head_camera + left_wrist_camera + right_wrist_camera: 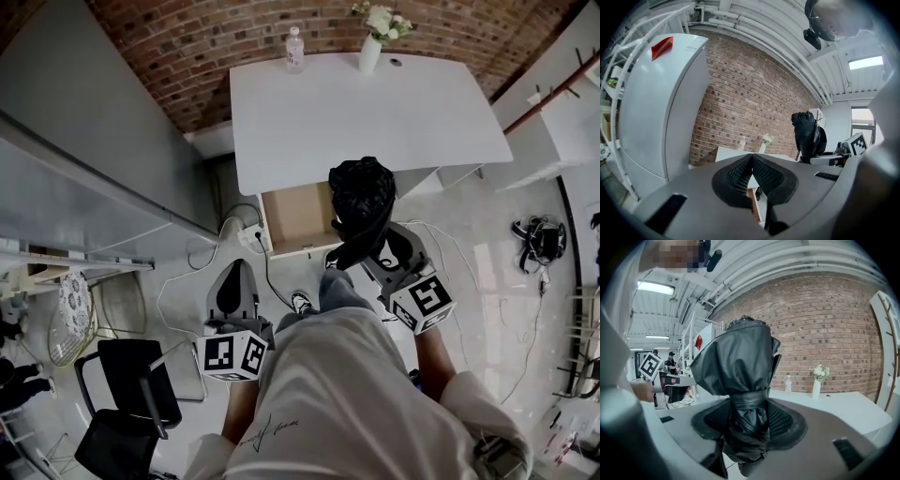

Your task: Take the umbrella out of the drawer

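While the right gripper [375, 248] grips the folded black umbrella [362, 197] around its strapped lower part, the bundle stands nearly upright. It is held clear of the open drawer [298, 220], just in front of the white table's [356, 122] near edge. The jaws stand fairly wide, their ribbed pads pressing on the fabric from both sides. The bunched canopy rises above them and a short end hangs below. The drawer is pulled out beneath the table's near edge, its wooden bottom showing. The left gripper [234, 281] hangs lower and off to the left, well apart from the umbrella, its jaws closed together at the tips with nothing between them. At the table's far edge a plastic bottle [294, 50] and a white vase [369, 54] of flowers stand near a brick wall [187, 47].
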A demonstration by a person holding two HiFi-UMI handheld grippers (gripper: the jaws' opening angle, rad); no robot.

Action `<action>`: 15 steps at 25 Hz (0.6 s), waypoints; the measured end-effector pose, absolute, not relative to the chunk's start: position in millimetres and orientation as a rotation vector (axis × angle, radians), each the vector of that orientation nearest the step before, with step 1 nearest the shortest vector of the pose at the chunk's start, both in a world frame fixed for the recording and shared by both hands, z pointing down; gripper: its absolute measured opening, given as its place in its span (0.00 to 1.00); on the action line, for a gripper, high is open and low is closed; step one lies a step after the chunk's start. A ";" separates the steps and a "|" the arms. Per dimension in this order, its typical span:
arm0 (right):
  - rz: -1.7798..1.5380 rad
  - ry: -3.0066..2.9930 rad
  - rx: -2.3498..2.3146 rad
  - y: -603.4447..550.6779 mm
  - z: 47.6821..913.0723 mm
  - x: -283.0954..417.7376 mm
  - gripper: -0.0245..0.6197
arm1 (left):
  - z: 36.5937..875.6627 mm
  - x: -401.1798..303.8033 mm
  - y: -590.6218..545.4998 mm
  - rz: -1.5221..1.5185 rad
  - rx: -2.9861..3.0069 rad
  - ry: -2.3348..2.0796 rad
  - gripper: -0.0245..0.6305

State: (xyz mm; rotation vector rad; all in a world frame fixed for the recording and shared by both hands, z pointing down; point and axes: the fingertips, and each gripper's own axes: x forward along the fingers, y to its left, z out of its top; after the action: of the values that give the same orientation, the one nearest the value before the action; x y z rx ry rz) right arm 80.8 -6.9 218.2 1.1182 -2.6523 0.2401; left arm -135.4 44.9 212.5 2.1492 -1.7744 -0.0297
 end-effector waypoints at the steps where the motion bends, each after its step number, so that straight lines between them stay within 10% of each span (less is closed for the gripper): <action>1: 0.240 -2.647 1.130 -7.7 218.5 80.2 0.40 | 212.3 -136.1 44.1 -0.032 2.147 -1.776 0.06; 15: 0.266 -2.640 1.170 -9.9 217.8 83.3 0.40 | 210.4 -140.5 40.8 -0.045 2.144 -1.773 0.06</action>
State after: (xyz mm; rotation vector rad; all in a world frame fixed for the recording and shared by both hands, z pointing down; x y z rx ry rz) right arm 83.3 -9.9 217.8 1.1703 -2.6400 0.2660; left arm -140.5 40.8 210.4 2.1437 -1.7735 -0.0452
